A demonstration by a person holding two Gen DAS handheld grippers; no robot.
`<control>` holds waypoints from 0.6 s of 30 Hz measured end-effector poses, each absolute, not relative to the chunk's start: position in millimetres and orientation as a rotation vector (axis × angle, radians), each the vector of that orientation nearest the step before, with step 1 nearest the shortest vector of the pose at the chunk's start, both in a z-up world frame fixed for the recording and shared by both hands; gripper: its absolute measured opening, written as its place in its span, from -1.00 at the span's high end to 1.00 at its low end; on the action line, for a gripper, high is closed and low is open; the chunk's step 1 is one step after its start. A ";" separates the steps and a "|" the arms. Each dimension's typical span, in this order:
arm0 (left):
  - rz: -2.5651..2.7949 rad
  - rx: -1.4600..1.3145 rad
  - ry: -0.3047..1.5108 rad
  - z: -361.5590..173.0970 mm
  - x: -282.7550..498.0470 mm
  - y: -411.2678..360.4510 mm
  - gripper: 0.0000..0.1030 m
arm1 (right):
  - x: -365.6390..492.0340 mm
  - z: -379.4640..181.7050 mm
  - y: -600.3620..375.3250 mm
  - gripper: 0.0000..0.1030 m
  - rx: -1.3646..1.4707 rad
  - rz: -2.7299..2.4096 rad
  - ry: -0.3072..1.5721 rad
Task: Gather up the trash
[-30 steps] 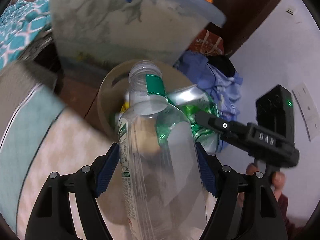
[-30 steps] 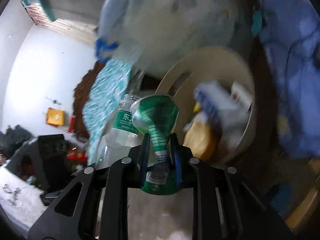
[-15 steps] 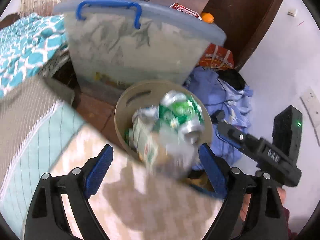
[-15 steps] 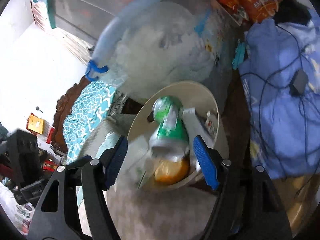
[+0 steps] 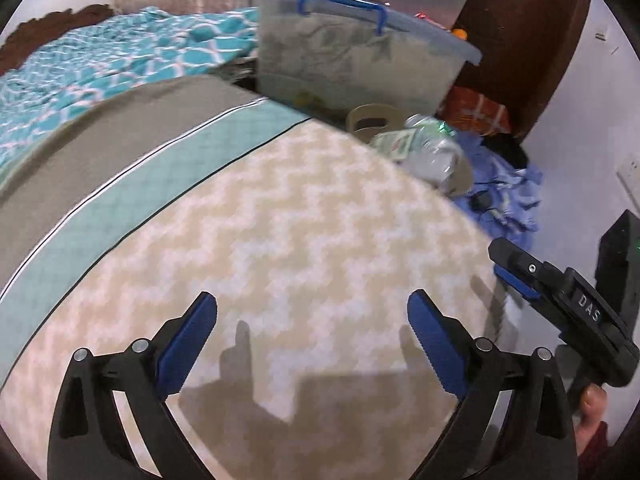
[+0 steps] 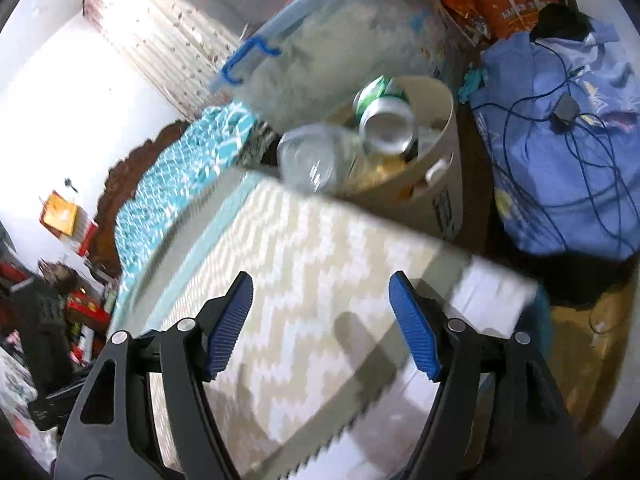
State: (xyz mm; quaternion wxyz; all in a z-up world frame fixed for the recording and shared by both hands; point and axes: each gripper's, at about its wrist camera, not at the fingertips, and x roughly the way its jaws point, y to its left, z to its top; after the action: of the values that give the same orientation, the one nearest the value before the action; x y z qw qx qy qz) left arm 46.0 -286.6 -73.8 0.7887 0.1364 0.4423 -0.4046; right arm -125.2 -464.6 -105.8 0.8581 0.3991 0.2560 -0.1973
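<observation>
Beyond the bed edge, ahead of both hand-held grippers, the bin [image 6: 440,152] holds the bottle [image 6: 312,160] and can [image 6: 386,116]. My left hand-held gripper [image 5: 312,340] and right hand-held gripper [image 6: 320,320] have just been opening; nothing sits between them.

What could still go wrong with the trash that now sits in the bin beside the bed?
1. The clear plastic bottle lies across the rim of the beige bin, partly overhanging, so it may tip out.
2. The green can rests high on the heap and could roll off.
3. The bin looks full, so further items may spill.
</observation>
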 end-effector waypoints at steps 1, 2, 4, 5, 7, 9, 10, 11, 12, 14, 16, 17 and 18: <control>-0.858 0.299 0.952 -75.3 44.3 -280.6 -0.81 | -126.0 -105.4 -457.3 -0.44 0.829 -0.420 0.537; -0.839 0.305 0.953 -76.5 41.4 -272.4 -0.83 | -126.3 -104.9 -447.4 -0.46 0.820 -0.416 0.546; -0.816 0.296 0.956 -77.3 37.1 -255.2 -0.83 | -125.7 -104.3 -431.8 -0.46 0.810 -0.402 0.563; -0.812 0.286 0.955 -76.6 34.9 -247.6 -0.83 | -125.2 -103.8 -423.3 -0.47 0.800 -0.401 0.573; -0.803 0.257 0.948 -75.4 30.5 -229.8 -0.83 | -122.9 -102.1 -406.1 -0.47 0.775 -0.392 0.599; -0.792 0.243 0.946 -75.4 27.3 -217.4 -0.83 | -119.3 -100.6 -391.2 -0.47 0.753 -0.377 0.625; -0.782 0.235 0.941 -74.9 25.7 -207.7 -0.83 | -118.1 -99.8 -386.0 -0.47 0.746 -0.372 0.631; -0.774 0.232 0.935 -74.2 23.9 -201.9 -0.83 | -116.7 -98.4 -377.8 -0.47 0.734 -0.364 0.639; -0.765 0.227 0.924 -73.1 22.0 -193.8 -0.83 | -115.6 -97.5 -372.0 -0.47 0.723 -0.359 0.644; -0.746 0.219 0.903 -70.5 19.0 -181.4 -0.83 | -112.8 -94.6 -356.7 -0.47 0.689 -0.350 0.658; -0.726 0.215 0.886 -69.5 16.4 -170.5 -0.83 | -111.4 -91.9 -344.6 -0.48 0.666 -0.346 0.667; -0.715 0.212 0.880 -69.4 15.8 -164.3 -0.83 | -111.3 -90.8 -339.4 -0.50 0.659 -0.348 0.668; -0.705 0.207 0.875 -69.1 15.6 -158.6 -0.83 | -111.7 -88.8 -333.3 -0.51 0.649 -0.352 0.668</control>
State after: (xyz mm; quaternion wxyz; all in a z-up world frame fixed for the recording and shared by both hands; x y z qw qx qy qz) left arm 15.6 -158.6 -69.1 0.8412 0.0982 0.4142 -0.3336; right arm -111.7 -333.3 -88.8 0.8786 0.3112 0.3203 -0.1689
